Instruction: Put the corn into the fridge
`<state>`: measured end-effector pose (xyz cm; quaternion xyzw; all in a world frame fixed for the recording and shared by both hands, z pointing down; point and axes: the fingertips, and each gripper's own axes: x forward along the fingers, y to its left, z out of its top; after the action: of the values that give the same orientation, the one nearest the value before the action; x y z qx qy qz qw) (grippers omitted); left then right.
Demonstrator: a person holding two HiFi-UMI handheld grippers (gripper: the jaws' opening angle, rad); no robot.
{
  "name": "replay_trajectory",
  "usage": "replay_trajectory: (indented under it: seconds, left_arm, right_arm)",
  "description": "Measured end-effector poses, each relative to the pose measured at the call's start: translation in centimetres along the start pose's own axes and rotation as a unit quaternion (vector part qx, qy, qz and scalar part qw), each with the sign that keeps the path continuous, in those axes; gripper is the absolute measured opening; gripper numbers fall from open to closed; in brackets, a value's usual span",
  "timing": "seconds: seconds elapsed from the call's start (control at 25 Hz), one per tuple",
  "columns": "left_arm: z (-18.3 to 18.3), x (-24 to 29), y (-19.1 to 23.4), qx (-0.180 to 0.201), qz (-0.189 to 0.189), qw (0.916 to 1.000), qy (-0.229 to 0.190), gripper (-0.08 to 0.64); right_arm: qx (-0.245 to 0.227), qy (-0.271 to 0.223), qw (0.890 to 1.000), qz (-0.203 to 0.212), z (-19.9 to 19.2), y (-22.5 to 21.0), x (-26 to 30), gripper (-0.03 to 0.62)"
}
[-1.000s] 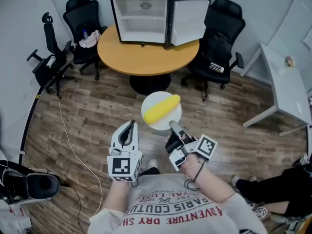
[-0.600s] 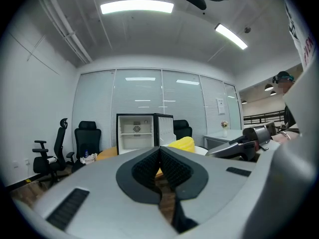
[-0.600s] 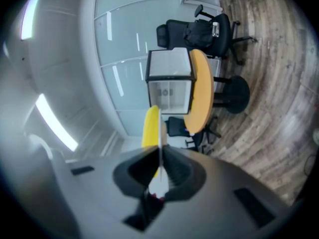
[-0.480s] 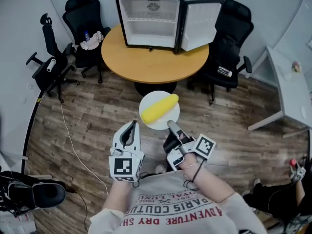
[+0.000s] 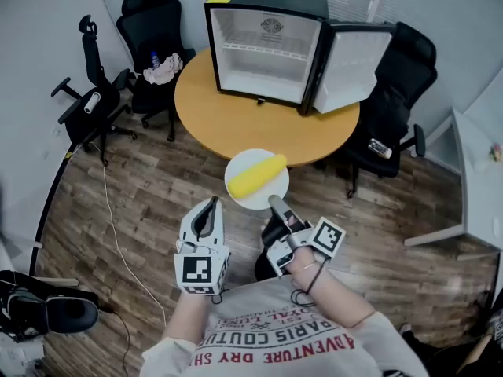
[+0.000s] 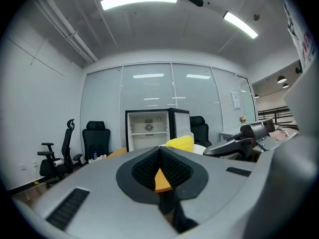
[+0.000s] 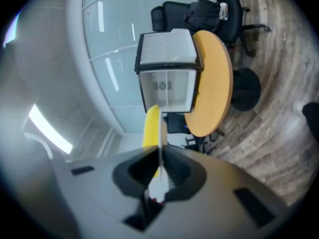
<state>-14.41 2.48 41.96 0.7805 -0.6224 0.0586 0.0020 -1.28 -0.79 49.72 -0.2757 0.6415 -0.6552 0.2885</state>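
A yellow corn [image 5: 258,176] lies on a small white plate [image 5: 236,194] held level in front of me. My right gripper [image 5: 274,203] is shut on the plate's near rim; in the right gripper view the plate [image 7: 161,148] shows edge-on between the pads, with the corn [image 7: 151,126] beside it. My left gripper [image 5: 211,203] hangs to the left of the plate, shut with nothing in it [image 6: 159,151]. Ahead, a black mini fridge [image 5: 267,45] stands on a round wooden table [image 5: 236,124], its door swung open to the right and its white shelves bare.
Black office chairs [image 5: 153,49] ring the table, one [image 5: 397,77] behind the open door. A white desk [image 5: 471,171] stands at the right. A cable [image 5: 110,226] runs over the wooden floor, and a dark device [image 5: 55,312] sits at the lower left.
The table and fridge have drawn nearer and larger in the head view as I walk toward them. Both grippers keep their pose, the plate and corn carried along.
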Motion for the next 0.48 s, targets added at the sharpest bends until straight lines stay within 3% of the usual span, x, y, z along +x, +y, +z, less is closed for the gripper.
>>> replay_trajectory:
  seconds: [0.32,0.48]
  left_arm:
    - [2.3,11.1,2.2,0.013,0.023,0.9995,-0.015,0.029]
    - [2.7,15.7,3.6,-0.003,0.034,0.9993,-0.018,0.029]
  right_arm:
    - [-0.004,0.019,1.0,0.011,8.6,1.2,8.9,0.044]
    - [-0.009,0.024,1.0,0.006,11.9,1.0,12.2,0.044]
